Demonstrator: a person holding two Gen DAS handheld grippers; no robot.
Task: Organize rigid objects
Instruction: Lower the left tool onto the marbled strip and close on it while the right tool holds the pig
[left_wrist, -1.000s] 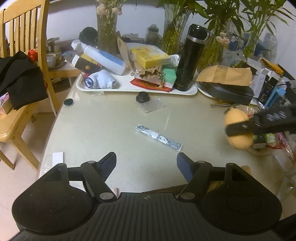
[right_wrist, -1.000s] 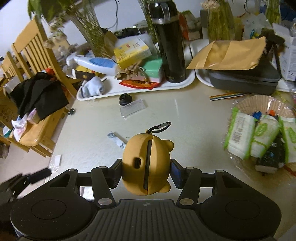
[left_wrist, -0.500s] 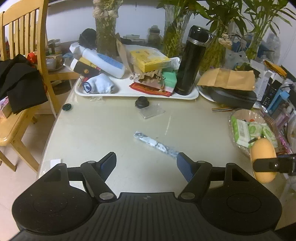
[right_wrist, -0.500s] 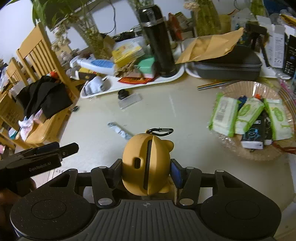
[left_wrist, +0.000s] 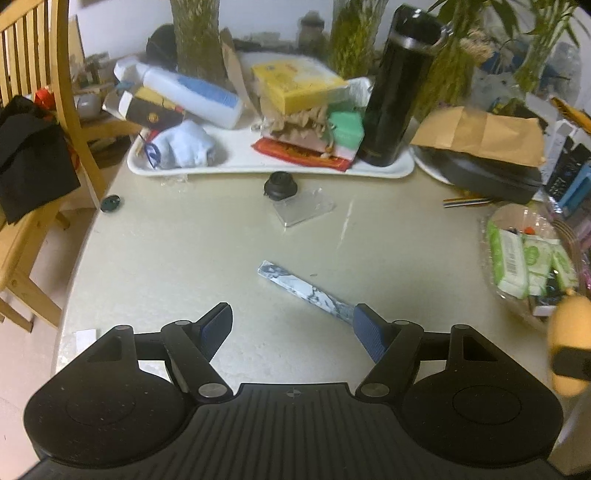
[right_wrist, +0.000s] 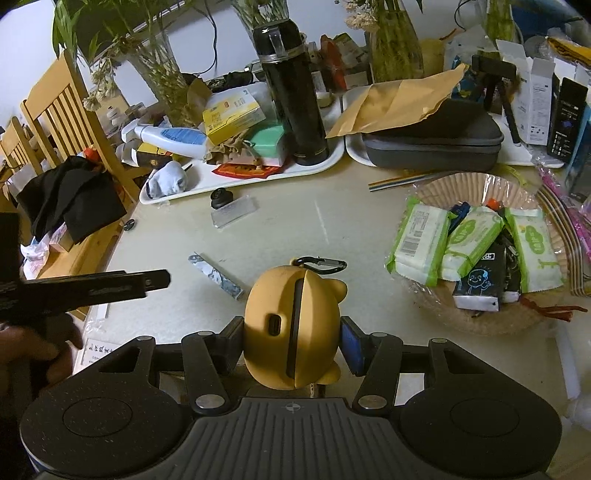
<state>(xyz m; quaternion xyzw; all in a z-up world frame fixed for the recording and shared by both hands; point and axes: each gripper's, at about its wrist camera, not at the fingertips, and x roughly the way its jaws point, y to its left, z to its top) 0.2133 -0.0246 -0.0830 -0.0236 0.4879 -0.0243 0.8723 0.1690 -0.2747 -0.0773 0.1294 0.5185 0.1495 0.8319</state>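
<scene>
Since a second ago the right gripper (right_wrist: 291, 341) has carried the yellow case (right_wrist: 291, 325), clamped between its jaws, back toward the near table (left_wrist: 184, 258) edge, while the left gripper (left_wrist: 291, 326) has crept toward the marbled bar (left_wrist: 306, 291). Its jaws gape wide and empty, the bar's near end touching the right-hand pad. Beyond lie the wicker basket (right_wrist: 443, 192) and white tray (left_wrist: 258, 171), likely destinations.

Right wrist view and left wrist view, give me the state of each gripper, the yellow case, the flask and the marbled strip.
Right gripper: shut on the yellow case.
Yellow case: zipped shut, held upright, carabiner on top.
Left gripper: open, holding nothing.
Black flask: standing upright on the white tray, lid on.
Marbled strip: lying flat on the table.
</scene>
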